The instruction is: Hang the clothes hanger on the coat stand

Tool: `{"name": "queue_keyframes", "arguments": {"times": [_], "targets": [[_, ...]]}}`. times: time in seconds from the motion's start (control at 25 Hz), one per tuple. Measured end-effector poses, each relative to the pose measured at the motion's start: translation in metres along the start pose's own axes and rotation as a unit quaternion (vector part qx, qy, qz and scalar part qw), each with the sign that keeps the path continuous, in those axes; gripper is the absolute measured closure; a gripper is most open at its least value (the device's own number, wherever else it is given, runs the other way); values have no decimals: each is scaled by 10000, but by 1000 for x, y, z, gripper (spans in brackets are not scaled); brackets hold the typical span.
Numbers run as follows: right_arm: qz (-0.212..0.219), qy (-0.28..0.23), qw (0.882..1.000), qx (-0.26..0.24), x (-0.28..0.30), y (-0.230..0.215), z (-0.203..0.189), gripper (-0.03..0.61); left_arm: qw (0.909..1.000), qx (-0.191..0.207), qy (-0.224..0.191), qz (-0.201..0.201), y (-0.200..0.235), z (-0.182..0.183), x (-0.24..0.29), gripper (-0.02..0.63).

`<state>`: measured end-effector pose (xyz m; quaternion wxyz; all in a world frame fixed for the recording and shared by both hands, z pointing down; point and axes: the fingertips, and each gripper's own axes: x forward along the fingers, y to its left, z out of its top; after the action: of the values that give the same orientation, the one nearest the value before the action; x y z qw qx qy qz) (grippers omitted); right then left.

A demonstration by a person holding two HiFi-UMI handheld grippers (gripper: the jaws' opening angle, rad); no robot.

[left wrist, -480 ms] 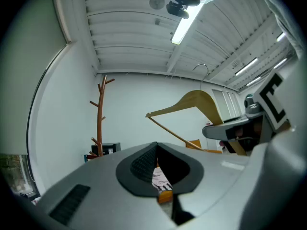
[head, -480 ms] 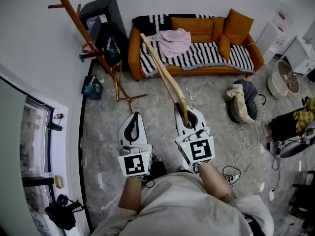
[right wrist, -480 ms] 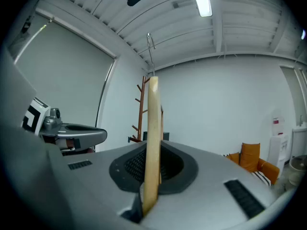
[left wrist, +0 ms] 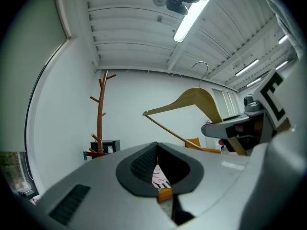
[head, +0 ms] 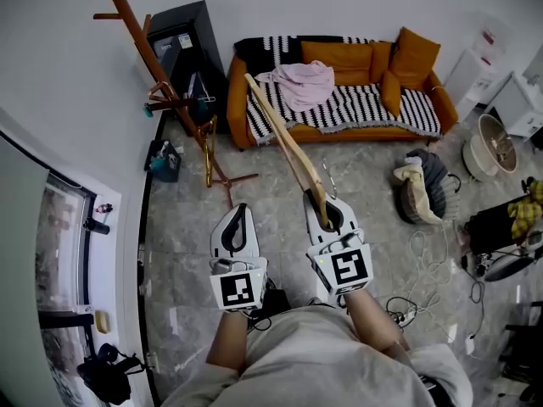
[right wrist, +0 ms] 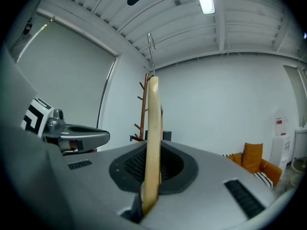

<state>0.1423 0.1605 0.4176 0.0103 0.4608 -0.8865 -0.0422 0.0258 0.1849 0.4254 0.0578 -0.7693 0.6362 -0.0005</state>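
the right tongs (right wrist: 149,186) are clamped tight on the end of one arm of the pale wooden clothes hanger (head: 287,138), so its wire hook (right wrist: 151,44) rides high and free in front, ready for a peg. the left tongs (left wrist: 158,169) are closed on nothing and held alongside, apparently spare. the hanger reaches out over the grey stone floor (head: 373,159) toward the orange sofa (head: 339,58). the reddish-brown branching wooden coat stand (head: 157,66) stands well apart, ahead to the left, so the carry looks unfinished.

Home living room, orange sofa (head: 344,55), striped throw (head: 373,104), coat stand (head: 132,19), tiled floor (head: 373,219)
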Motion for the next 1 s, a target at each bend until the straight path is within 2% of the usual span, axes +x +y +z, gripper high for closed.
{"name": "queue_keyframes", "arguments": {"times": [0.16, 0.28, 0.52, 0.76, 1.0], "targets": [[24, 133, 9999, -53, 17, 11, -6, 571, 9998, 117, 79, -146, 18, -10, 9, 604], [-18, 233, 9997, -58, 33, 20, -8, 571, 9997, 52, 16, -234, 35, -11, 19, 604], [-245, 158, 9996, 49, 68, 33, -11, 571, 9987, 230, 53, -448, 78, -17, 32, 604], [-323, 262, 9991, 33, 95, 50, -16, 571, 9980, 63, 110, -626, 110, -34, 44, 604], [-296, 314, 9990, 72, 107, 42, -14, 571, 9982, 8, 101, -595, 122, -39, 63, 604]]}}
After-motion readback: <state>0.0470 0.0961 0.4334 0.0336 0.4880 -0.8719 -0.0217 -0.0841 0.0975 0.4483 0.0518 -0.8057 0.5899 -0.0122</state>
